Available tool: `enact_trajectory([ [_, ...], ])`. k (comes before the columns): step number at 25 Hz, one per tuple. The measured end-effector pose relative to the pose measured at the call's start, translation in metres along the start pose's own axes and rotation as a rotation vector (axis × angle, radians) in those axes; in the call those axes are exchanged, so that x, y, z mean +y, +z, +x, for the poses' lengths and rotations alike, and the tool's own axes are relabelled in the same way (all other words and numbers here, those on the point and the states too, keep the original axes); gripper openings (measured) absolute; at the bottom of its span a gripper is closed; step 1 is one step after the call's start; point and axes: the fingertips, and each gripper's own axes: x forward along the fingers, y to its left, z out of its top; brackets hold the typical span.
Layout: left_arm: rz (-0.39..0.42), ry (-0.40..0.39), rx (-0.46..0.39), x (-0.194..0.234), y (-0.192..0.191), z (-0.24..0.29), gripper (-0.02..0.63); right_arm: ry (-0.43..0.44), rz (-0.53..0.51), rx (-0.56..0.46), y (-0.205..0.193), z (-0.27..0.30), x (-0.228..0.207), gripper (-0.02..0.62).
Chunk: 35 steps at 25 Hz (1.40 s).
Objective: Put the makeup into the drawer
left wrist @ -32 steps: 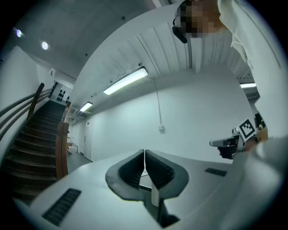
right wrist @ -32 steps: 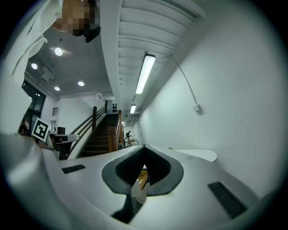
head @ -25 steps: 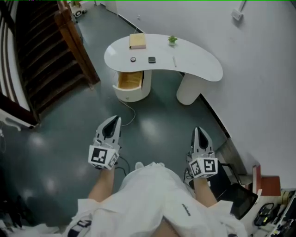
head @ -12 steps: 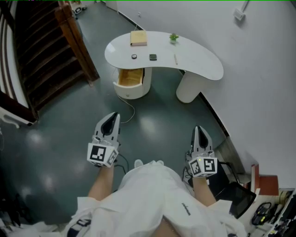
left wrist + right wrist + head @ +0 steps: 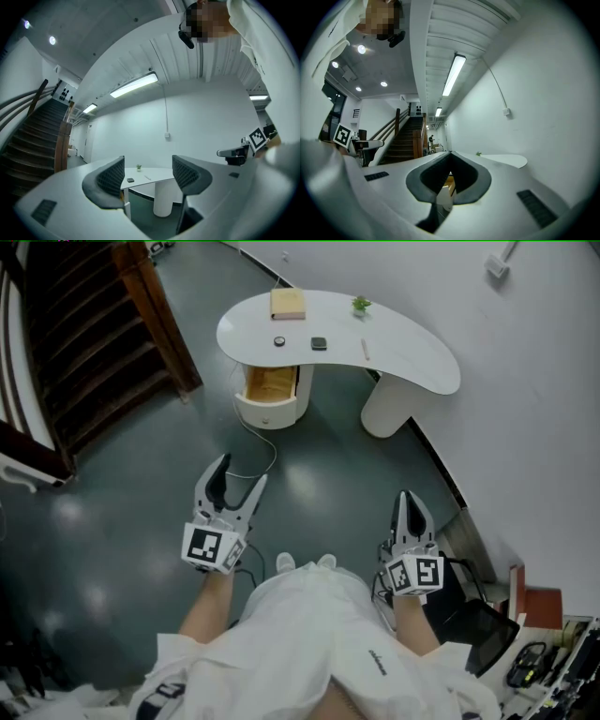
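1. A white, kidney-shaped tabletop (image 5: 412,357) stands on a dark grey floor (image 5: 122,521).
2. Near its far left edge lies a flat tan box (image 5: 287,304); it may be a book, as it is too small to tell.
3. A small potted plant (image 5: 361,306) stands right of the box, near the far edge.
4. Toward the front edge lie a small round dark item (image 5: 278,341) and a dark flat item (image 5: 320,343), near each other but apart.
5. A thin pale stick (image 5: 365,349) lies further right, alone.
6. Under the left end an open drawer (image 5: 270,385) shows in a round pedestal (image 5: 272,416); a white column (image 5: 387,409) carries the right part.
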Motion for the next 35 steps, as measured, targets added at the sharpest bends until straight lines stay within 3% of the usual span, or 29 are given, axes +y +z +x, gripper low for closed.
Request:
enact_trajectory([
  [6, -0.006, 0.002, 0.018, 0.017, -0.012, -0.009, 0.357, -0.006, -0.001, 0.005, -0.007, 0.008, 0.022, 0.017],
  [20, -0.015, 0.048, 0.045, 0.043, -0.019, -0.019, 0.362, 0.068, -0.015, 0.004, -0.005, 0.044, 0.046, 0.017],
  [28, -0.023, 0.045, 0.047, 0.054, -0.019, 0.013, 0.362, 0.118, -0.001, -0.001, -0.006, 0.087, 0.043, 0.017],
  [35, -0.027, 0.043, 0.082, 0.066, -0.037, 0.071, 0.362, 0.128, 0.029, 0.023, -0.021, 0.138, 0.01, 0.017],
])
